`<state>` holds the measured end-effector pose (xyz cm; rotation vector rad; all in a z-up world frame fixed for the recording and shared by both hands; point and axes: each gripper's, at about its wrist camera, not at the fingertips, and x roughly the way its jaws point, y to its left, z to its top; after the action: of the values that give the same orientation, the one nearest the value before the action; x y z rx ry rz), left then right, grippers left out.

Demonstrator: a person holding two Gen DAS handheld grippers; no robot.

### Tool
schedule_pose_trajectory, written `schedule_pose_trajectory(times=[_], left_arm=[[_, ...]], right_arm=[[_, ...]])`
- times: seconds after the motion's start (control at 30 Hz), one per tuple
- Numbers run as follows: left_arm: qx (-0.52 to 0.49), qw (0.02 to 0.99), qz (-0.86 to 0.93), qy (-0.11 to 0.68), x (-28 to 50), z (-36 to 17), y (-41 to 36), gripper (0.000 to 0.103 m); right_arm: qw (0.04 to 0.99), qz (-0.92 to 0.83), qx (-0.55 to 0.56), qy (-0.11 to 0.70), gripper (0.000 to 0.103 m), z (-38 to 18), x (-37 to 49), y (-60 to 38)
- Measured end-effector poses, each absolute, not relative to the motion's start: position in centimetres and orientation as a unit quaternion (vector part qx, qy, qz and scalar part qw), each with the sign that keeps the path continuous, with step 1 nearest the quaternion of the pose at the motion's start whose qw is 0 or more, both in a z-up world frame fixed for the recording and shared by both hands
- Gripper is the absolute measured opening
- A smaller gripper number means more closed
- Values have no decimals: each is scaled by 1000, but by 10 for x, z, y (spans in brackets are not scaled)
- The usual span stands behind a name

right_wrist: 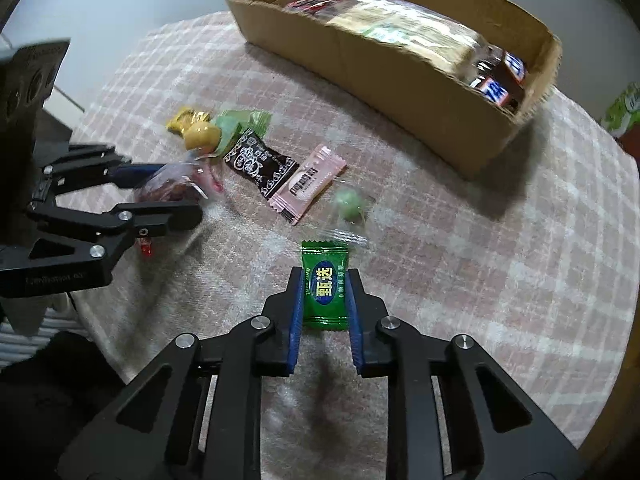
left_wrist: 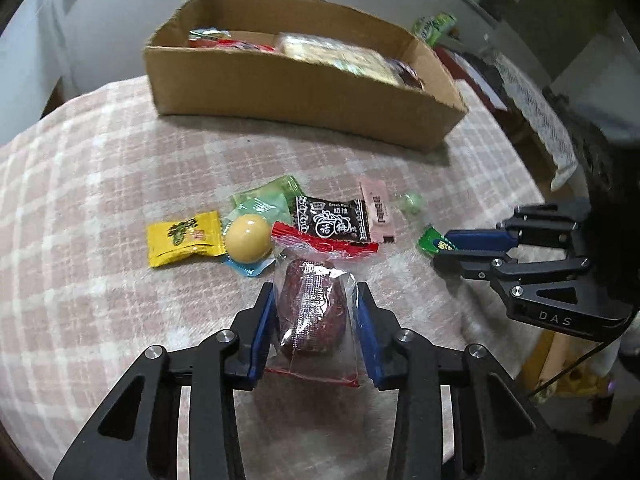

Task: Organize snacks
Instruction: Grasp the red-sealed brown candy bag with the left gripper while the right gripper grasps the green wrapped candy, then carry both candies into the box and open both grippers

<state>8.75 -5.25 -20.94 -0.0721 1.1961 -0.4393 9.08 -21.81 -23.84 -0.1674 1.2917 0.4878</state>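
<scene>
"DAS" is printed in pale letters on the right gripper [left_wrist: 452, 250] body. The black wrapper [left_wrist: 330, 220] reads "话梅", with "奶油" and small Latin print, partly legible, above it. The green candy [right_wrist: 325, 286] carries "甄选" in a blue oval. Pink sachet [right_wrist: 306, 184] text is too blurred to read.

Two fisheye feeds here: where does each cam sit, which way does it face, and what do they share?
Left wrist: on the left gripper, looking along its fingers toward the box; a clear-wrapped red snack sits between its blue pads; right gripper enters at right.
Right wrist: on the right gripper, facing the same box; a green candy is between its pads; left gripper enters at left.
Shared: box, plaid cloth, black candy, pink packet, both grippers.
</scene>
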Motion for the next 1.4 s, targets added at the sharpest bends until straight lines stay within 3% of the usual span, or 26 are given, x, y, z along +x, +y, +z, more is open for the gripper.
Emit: schedule_pose_trajectory(times=[0.7, 1.4], left_arm=[[-71, 837, -199, 505, 103, -157, -30, 37], [-77, 869, -177, 455, 203, -129, -24, 37]], right_arm=[[817, 195, -18, 542, 20, -167, 95, -246], [858, 176, -17, 482, 20, -116, 199, -249]])
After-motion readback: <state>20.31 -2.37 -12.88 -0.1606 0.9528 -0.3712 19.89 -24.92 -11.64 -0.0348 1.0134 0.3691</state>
